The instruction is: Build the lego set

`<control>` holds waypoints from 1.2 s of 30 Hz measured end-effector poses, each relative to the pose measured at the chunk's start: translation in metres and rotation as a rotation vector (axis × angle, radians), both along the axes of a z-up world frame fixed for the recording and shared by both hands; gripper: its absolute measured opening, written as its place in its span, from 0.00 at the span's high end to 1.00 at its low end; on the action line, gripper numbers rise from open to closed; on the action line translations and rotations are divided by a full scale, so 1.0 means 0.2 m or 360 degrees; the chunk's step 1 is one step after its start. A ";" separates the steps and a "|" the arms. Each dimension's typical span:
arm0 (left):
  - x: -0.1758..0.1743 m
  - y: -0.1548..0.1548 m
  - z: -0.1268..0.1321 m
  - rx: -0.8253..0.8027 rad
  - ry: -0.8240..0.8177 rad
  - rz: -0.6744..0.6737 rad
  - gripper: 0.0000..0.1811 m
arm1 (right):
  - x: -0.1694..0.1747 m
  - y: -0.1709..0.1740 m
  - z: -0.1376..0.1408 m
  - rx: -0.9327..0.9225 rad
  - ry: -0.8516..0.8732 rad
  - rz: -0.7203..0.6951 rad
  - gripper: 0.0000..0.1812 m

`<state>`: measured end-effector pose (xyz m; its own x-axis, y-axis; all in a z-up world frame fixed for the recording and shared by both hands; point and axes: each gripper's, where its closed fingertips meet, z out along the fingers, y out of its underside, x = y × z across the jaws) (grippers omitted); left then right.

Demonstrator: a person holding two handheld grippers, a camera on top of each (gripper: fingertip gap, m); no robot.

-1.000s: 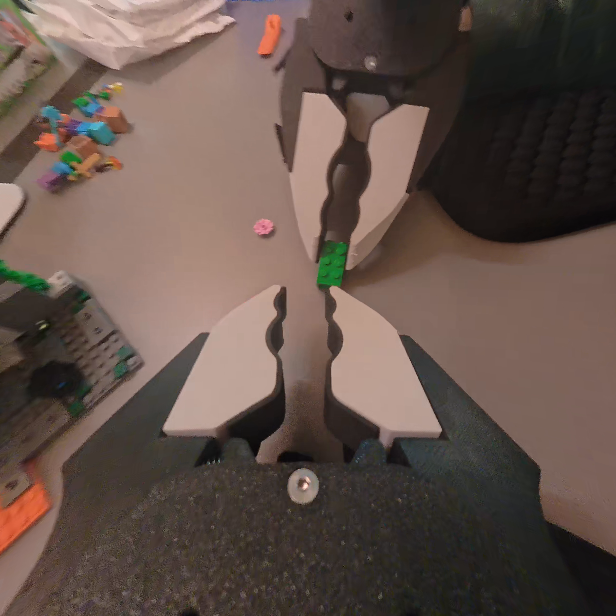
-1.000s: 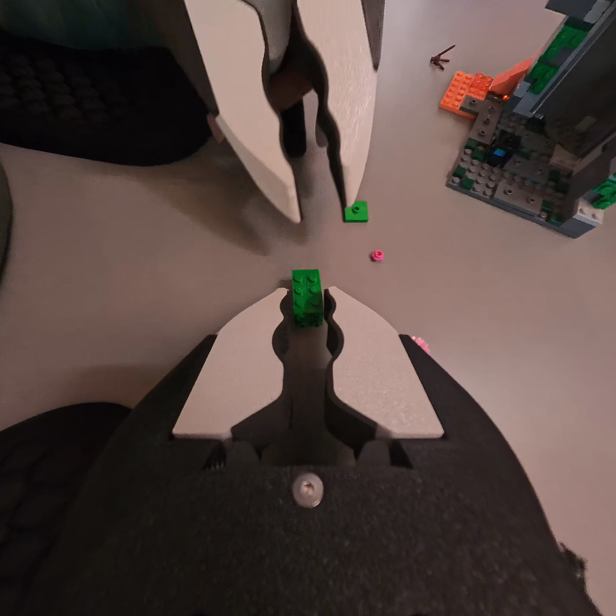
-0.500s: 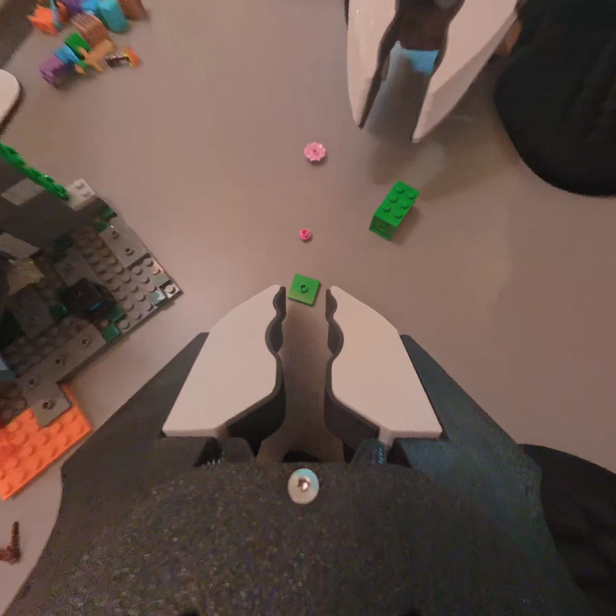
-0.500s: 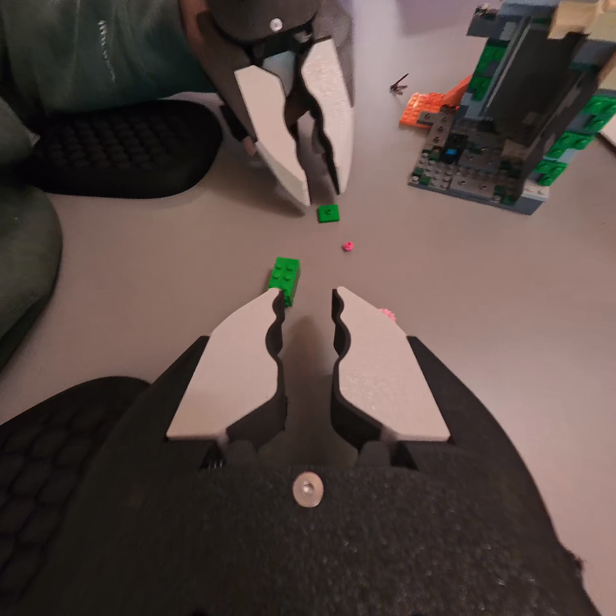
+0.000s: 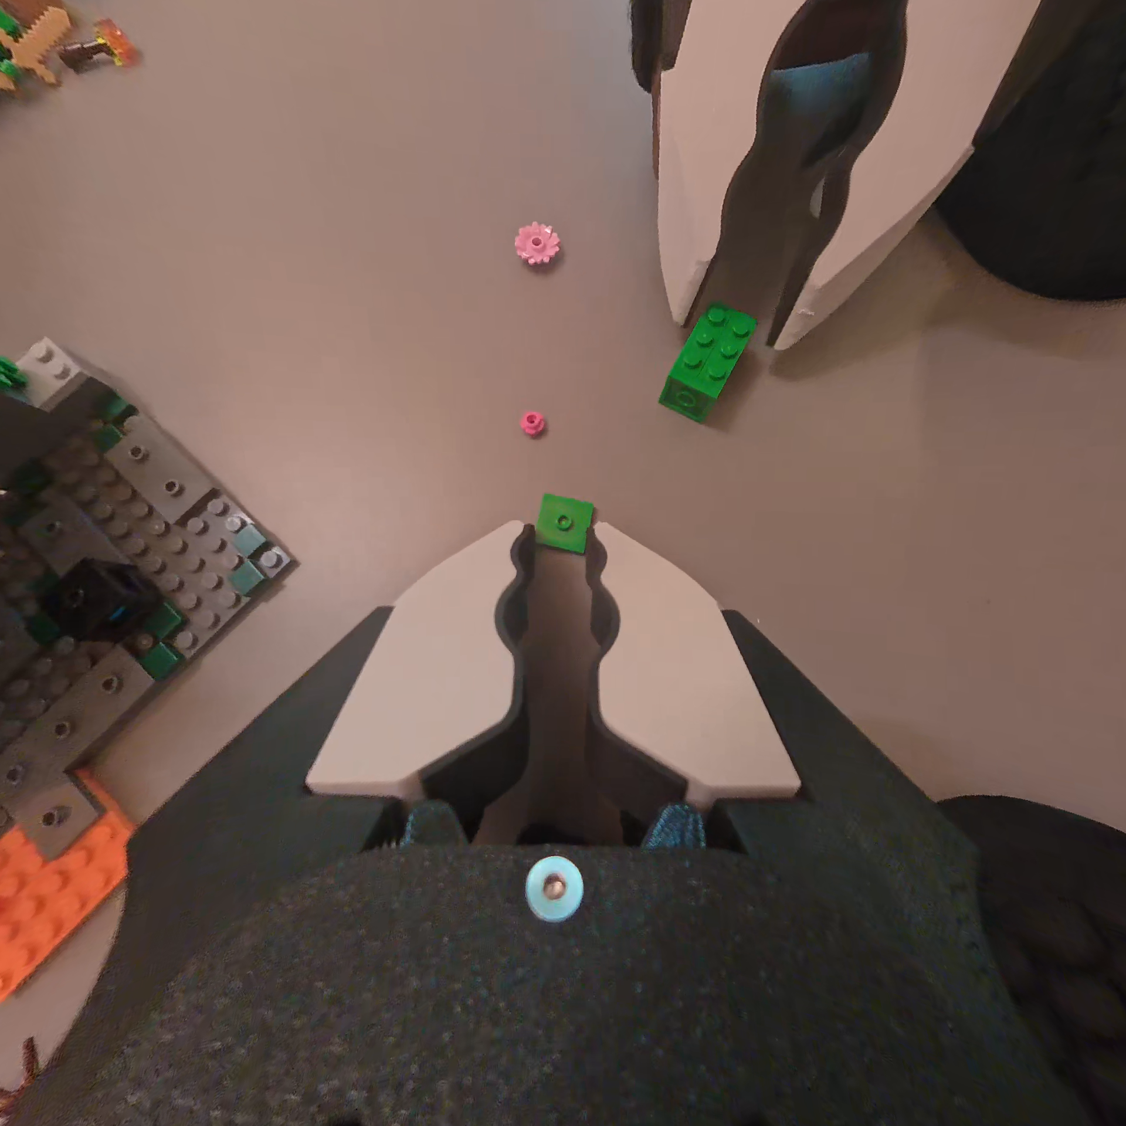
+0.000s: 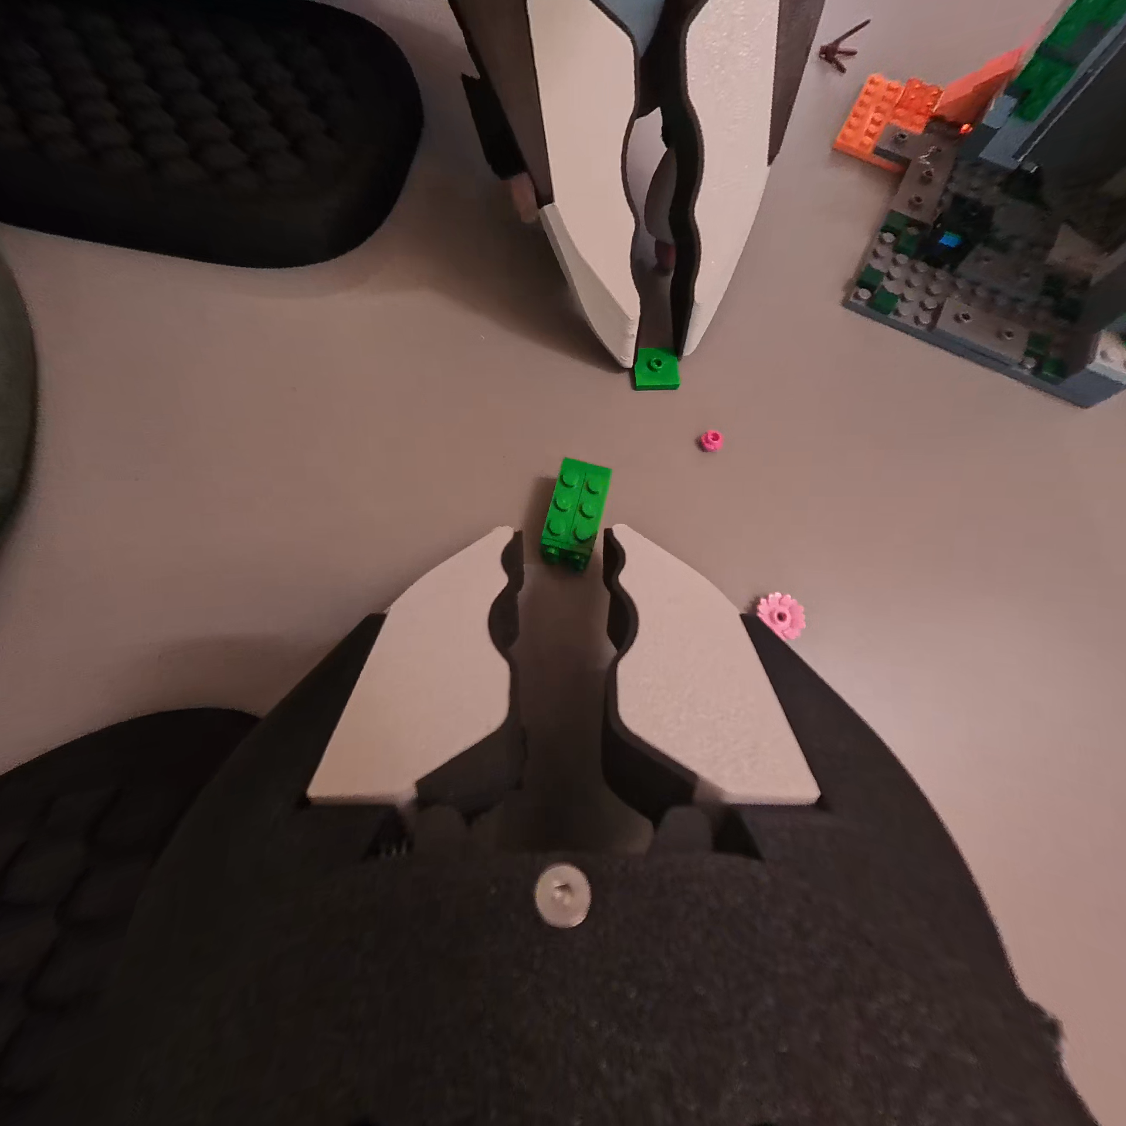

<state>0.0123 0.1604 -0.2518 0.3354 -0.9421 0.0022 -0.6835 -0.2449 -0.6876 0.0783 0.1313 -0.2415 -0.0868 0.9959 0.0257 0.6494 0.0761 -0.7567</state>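
A green flat square tile (image 5: 563, 523) lies on the grey table between the tips of my left gripper (image 5: 562, 533), which is open and low over it. A green two-by-three brick (image 6: 576, 515) lies on the table with its near end between the tips of my right gripper (image 6: 562, 533), which is open. In the right wrist view the left gripper (image 6: 659, 356) stands over the tile (image 6: 655, 370). In the left wrist view the right gripper (image 5: 734, 329) stands at the brick (image 5: 710, 365).
The grey baseplate build (image 5: 152, 548) is at the left, also in the right wrist view (image 6: 975, 274), with an orange plate (image 5: 42, 883) attached. A pink flower (image 5: 536, 244) and a small pink stud (image 5: 533, 423) lie between the grippers. A black textured cushion (image 6: 183, 122) lies far left. My hands' fingertips stand some 8 cm from each other. Between my left fingertips and the small pink stud (image 5: 533, 423) there is roughly 4 cm. It turns up in the right wrist view (image 6: 710, 440) as well.
The right gripper let go of the green brick, which now lies on the table, and has come back down to it. The left gripper has lowered around the green tile.
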 end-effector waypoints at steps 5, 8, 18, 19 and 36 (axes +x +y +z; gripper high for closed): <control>0.00 -0.02 0.01 0.0013 -0.0008 -0.0003 0.91 | -0.01 0.00 0.00 0.0025 -0.0012 0.0007 0.90; 0.00 -0.03 0.02 0.0034 -0.0016 -0.0009 0.92 | -0.02 0.00 0.00 0.0050 -0.0015 0.0056 0.90; 0.03 -0.05 0.11 0.0082 -0.0138 0.0003 0.91 | -0.12 0.00 0.00 0.0100 -0.0035 0.0266 0.90; 0.03 -0.06 0.12 0.0081 -0.0155 0.0002 0.91 | -0.13 0.00 0.00 0.0101 -0.0033 0.0264 0.90; -0.03 0.00 0.06 0.0072 -0.0127 0.0105 0.91 | 0.04 0.18 0.14 0.0037 0.0152 -0.0052 0.86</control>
